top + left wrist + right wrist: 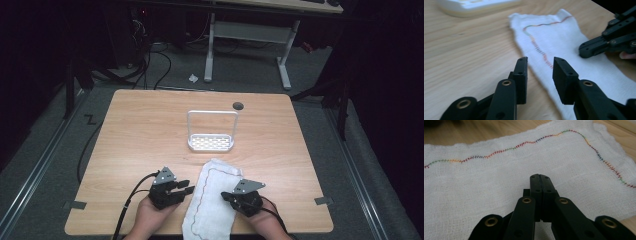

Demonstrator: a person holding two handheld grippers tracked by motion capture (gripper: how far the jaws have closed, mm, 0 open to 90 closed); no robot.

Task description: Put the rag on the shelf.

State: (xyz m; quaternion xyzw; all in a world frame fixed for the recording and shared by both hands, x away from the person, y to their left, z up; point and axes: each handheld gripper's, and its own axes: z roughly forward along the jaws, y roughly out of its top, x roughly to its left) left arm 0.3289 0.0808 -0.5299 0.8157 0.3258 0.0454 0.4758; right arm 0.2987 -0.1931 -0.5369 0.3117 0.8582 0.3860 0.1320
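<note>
Working a white cloth (pixel 212 197) at the table's (pixel 140 135) near edge — left tongs (pixel 540 66) half open at its hem, gripping nothing, right tongs (pixel 540 178) shut empty on top — next likely pinching that hem to fold

High view: surface (pixel 145 125) evenly lit from overhead, surroundings falling to near black; shadows soft and short. Picture soft, low detail. Left gripper view: background and cloth (pixel 564 42) blurred, the near black parts sharper. Right gripper view: cloth weave crisp, stitching clear, no glare.
</note>
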